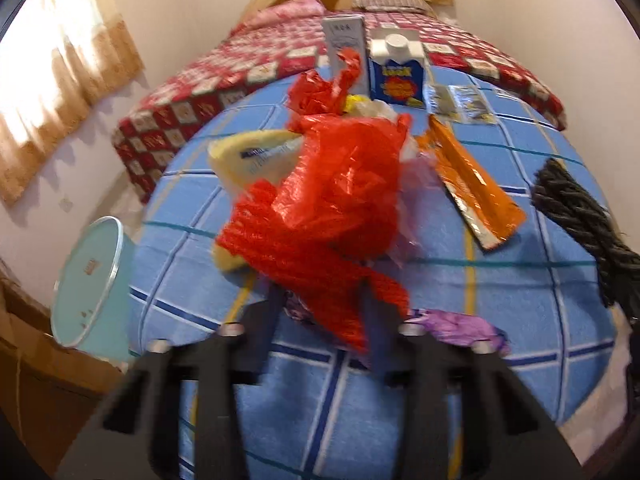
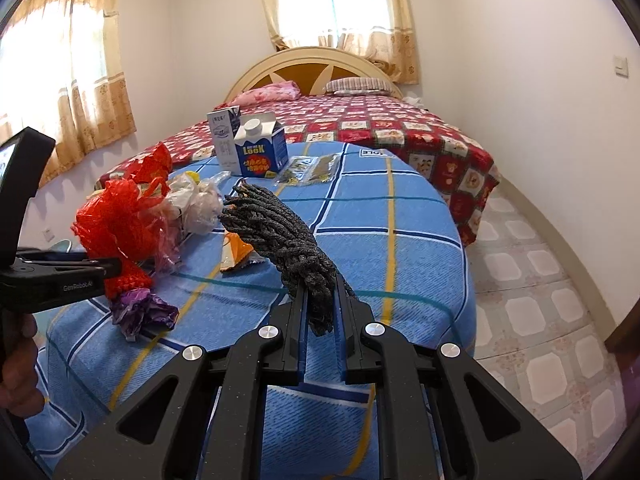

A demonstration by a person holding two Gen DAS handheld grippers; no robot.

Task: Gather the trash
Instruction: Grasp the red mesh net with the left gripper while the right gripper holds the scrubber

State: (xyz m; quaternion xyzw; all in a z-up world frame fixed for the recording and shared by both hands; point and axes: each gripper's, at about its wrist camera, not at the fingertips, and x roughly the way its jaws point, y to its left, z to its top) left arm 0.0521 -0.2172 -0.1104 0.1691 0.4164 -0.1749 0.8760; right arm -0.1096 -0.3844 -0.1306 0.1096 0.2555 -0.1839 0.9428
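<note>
My left gripper [image 1: 320, 300] is shut on a red mesh-and-plastic bag bundle [image 1: 332, 208], held above the blue checked tablecloth [image 1: 520, 288]; the bundle also shows in the right wrist view [image 2: 116, 220]. My right gripper [image 2: 320, 292] is shut on a dark grey rope bundle [image 2: 280, 236], which also shows at the right of the left wrist view [image 1: 580, 216]. On the table lie an orange wrapper [image 1: 476, 184], a purple crumpled wrapper [image 1: 460, 324], a yellow packet [image 1: 256, 156], a blue carton [image 1: 396, 76] and a grey carton [image 1: 344, 40].
A light teal bin [image 1: 88, 276] stands on the floor left of the table. Clear sachets [image 2: 316, 168] lie near the cartons. A bed with a red checked cover [image 2: 380, 128] is behind the table. Tiled floor [image 2: 540, 280] lies to the right.
</note>
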